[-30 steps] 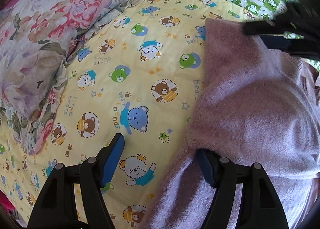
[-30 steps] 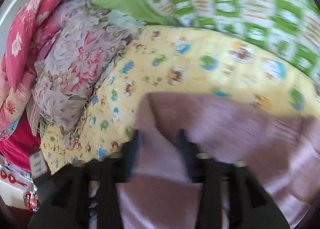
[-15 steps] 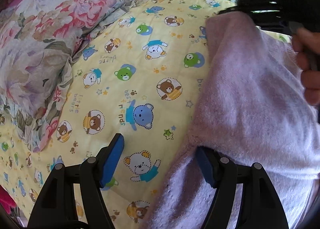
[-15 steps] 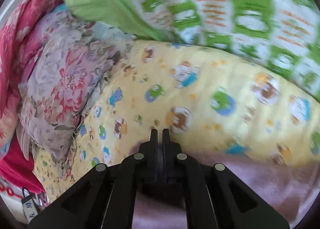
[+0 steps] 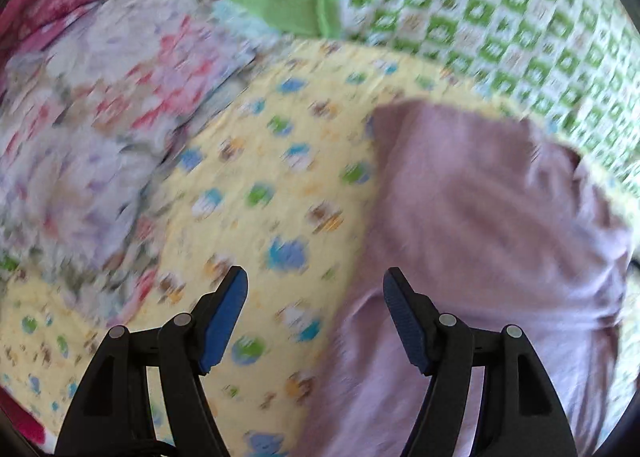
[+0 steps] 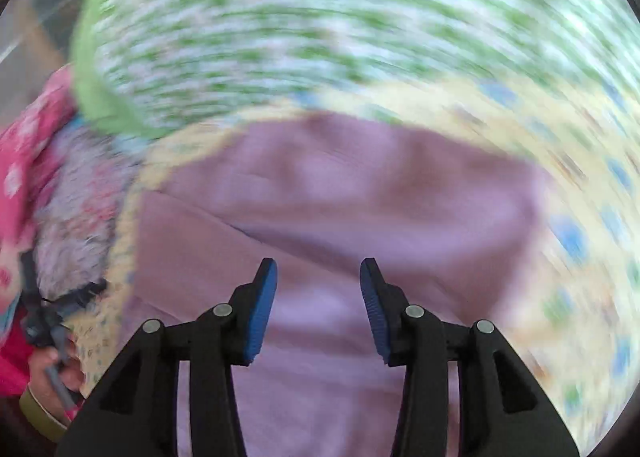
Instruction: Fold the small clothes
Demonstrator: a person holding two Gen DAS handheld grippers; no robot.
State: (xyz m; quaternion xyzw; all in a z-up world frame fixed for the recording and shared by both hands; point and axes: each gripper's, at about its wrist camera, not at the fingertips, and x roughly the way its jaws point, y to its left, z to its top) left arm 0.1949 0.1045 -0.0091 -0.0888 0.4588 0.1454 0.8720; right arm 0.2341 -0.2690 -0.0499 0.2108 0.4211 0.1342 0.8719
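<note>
A small lilac fleece garment (image 5: 472, 225) lies on the yellow bear-print sheet (image 5: 272, 185), folded over on itself. In the right wrist view the garment (image 6: 340, 201) shows a folded top layer with a diagonal edge. My left gripper (image 5: 315, 277) is open and empty, above the sheet at the garment's left edge. My right gripper (image 6: 318, 269) is open and empty, above the middle of the garment. Both views are motion-blurred.
A floral quilt (image 5: 100, 129) is bunched along the left. A green-and-white checked blanket (image 5: 520, 17) lies at the back, also in the right wrist view (image 6: 320, 29). The person's left hand with the other gripper's handle (image 6: 48, 361) shows at lower left.
My right gripper was shut on the garment's edge, carried it over, and is now open and pulled back. My left gripper has lifted away from the garment, still open.
</note>
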